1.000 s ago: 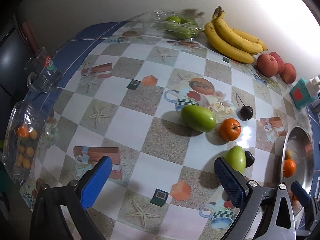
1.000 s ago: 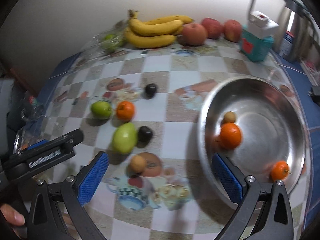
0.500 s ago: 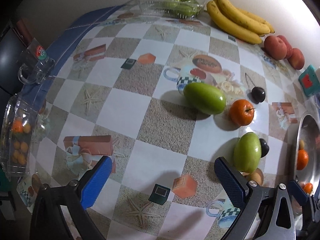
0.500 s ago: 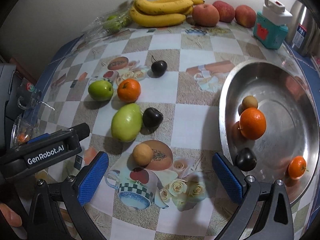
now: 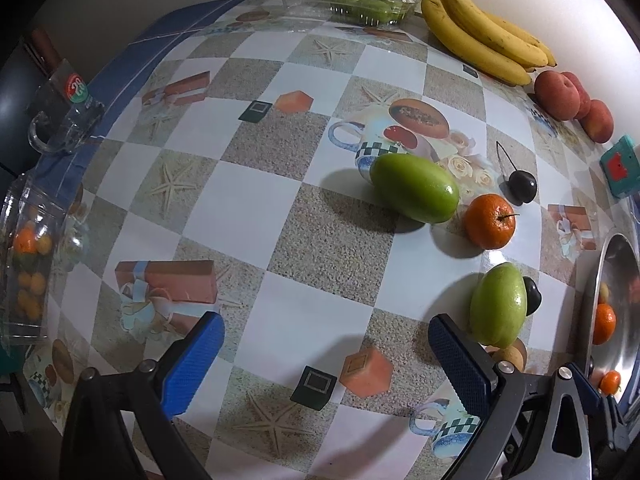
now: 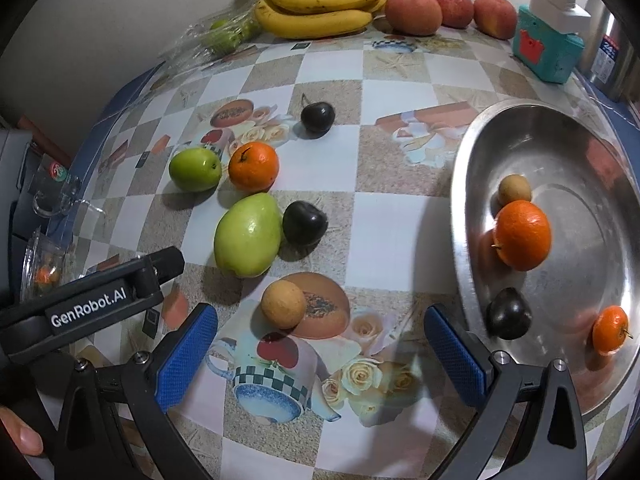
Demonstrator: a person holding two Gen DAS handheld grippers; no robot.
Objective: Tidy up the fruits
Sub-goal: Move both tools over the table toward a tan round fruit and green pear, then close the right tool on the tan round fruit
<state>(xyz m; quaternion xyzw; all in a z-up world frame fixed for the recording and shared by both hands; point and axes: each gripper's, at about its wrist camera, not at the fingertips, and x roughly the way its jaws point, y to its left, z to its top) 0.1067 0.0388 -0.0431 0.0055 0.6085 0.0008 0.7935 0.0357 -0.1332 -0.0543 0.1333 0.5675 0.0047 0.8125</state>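
Both cameras sit lower and nearer the checked tablecloth (image 6: 392,232) than a second ago, and a dark plum (image 6: 509,314) now lies in the steel bowl (image 6: 472,160) where only three fruits lay before. The right gripper (image 6: 320,354) hangs with its blue pads spread wide and empty, just short of a small tan fruit (image 6: 283,304) that rests on the cloth between the two pads' line of sight. The left gripper (image 5: 324,360) is likewise wide open and holds nothing, its right pad close beside a pale green mango (image 5: 499,302).

In the bowl, the plum keeps company with a large orange (image 6: 523,235), a small tan fruit behind it and a little tangerine (image 6: 610,330) near the front rim. Still out on the cloth are the mango with a dark plum touching its side (image 6: 304,222), a green fruit (image 6: 195,169) just beside an orange (image 6: 253,166), and a stemmed dark plum (image 6: 317,117) farther back. Against the wall lie a bunch of bananas (image 6: 320,4), three peaches (image 6: 414,12) and a clear pack of green fruit (image 5: 360,4). A teal box (image 6: 546,50) stands near the bowl's far side.
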